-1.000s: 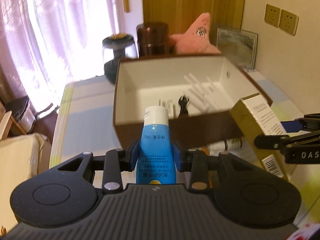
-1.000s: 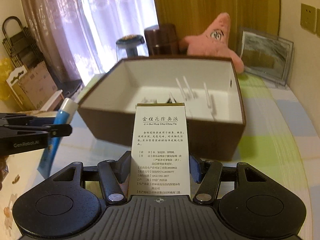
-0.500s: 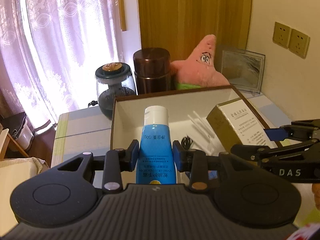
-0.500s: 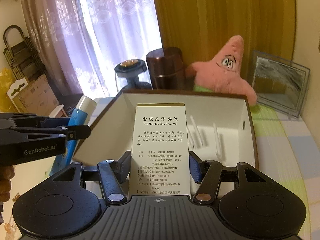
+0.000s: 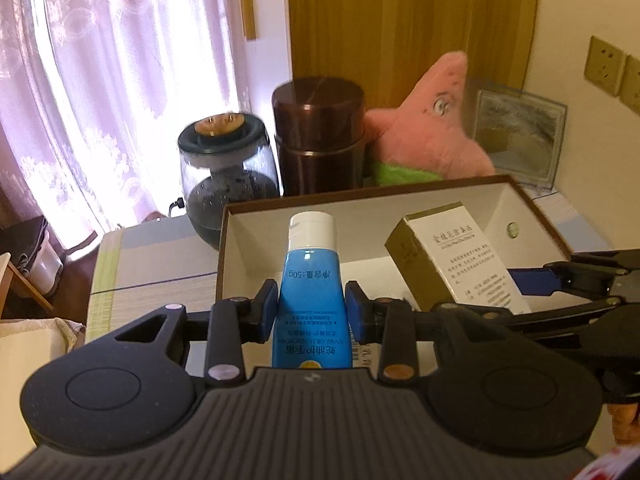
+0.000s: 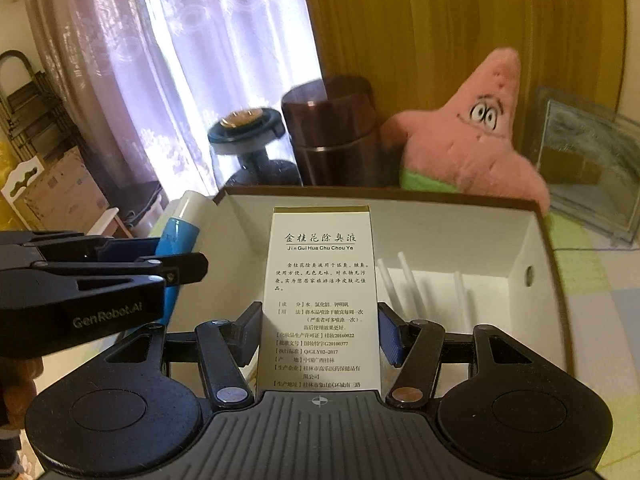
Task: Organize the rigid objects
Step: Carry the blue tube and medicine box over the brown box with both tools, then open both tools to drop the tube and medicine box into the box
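My left gripper (image 5: 311, 312) is shut on a blue tube with a white cap (image 5: 311, 280), held over the near left part of an open brown box with a white inside (image 5: 256, 216). My right gripper (image 6: 319, 330) is shut on a white and gold carton with black Chinese print (image 6: 320, 300), held over the same box (image 6: 538, 248). In the left wrist view the carton (image 5: 452, 264) and right gripper (image 5: 532, 280) show at the right. In the right wrist view the tube (image 6: 180, 232) and the left gripper (image 6: 188, 258) show at the left. White sticks (image 6: 408, 280) lie in the box.
Behind the box stand a glass jar with a dark lid (image 5: 226, 176), a brown canister (image 5: 320, 136), a pink star plush (image 5: 432, 140) and a picture frame (image 5: 520, 132). Curtains hang at the left. Wall sockets (image 5: 608, 66) are at the right.
Both grippers have risen and moved forward over the box, carrying the tube and the carton. The box now sits lower and closer in both views.
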`<state>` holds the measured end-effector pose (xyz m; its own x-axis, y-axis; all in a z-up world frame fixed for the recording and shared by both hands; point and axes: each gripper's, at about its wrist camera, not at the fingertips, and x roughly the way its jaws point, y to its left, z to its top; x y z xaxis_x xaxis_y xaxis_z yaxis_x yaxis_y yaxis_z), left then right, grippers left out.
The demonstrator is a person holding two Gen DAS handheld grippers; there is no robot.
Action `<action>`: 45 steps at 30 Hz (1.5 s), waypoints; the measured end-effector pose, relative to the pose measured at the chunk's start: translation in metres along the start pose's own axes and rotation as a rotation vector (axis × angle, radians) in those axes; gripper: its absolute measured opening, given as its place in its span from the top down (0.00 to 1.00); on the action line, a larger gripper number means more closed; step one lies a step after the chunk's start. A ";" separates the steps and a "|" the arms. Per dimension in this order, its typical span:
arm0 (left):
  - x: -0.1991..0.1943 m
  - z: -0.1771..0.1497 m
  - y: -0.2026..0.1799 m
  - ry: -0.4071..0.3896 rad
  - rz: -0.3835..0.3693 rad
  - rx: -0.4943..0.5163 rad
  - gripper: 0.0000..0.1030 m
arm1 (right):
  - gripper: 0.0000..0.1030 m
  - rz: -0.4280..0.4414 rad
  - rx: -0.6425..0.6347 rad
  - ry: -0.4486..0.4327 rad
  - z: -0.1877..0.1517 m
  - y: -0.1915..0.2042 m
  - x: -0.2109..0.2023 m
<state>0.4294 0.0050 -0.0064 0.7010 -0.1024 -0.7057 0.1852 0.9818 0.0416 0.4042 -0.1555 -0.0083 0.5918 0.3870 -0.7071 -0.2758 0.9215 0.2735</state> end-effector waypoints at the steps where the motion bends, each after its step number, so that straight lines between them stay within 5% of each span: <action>1: 0.007 0.000 0.002 0.011 0.001 -0.002 0.69 | 0.46 0.000 0.008 0.011 0.001 -0.001 0.008; 20: 0.075 -0.001 0.016 0.091 0.001 0.024 0.64 | 0.46 -0.019 0.082 0.076 0.002 -0.017 0.067; 32: 0.052 -0.005 0.024 0.064 -0.010 0.005 0.53 | 0.38 -0.008 0.106 0.010 0.002 -0.016 0.053; 45: -0.006 -0.024 0.015 0.008 -0.069 -0.015 0.43 | 0.33 -0.002 0.150 -0.054 -0.025 -0.028 -0.017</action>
<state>0.4121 0.0242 -0.0185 0.6817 -0.1685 -0.7119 0.2224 0.9748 -0.0178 0.3833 -0.1887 -0.0202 0.6335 0.3829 -0.6723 -0.1611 0.9152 0.3695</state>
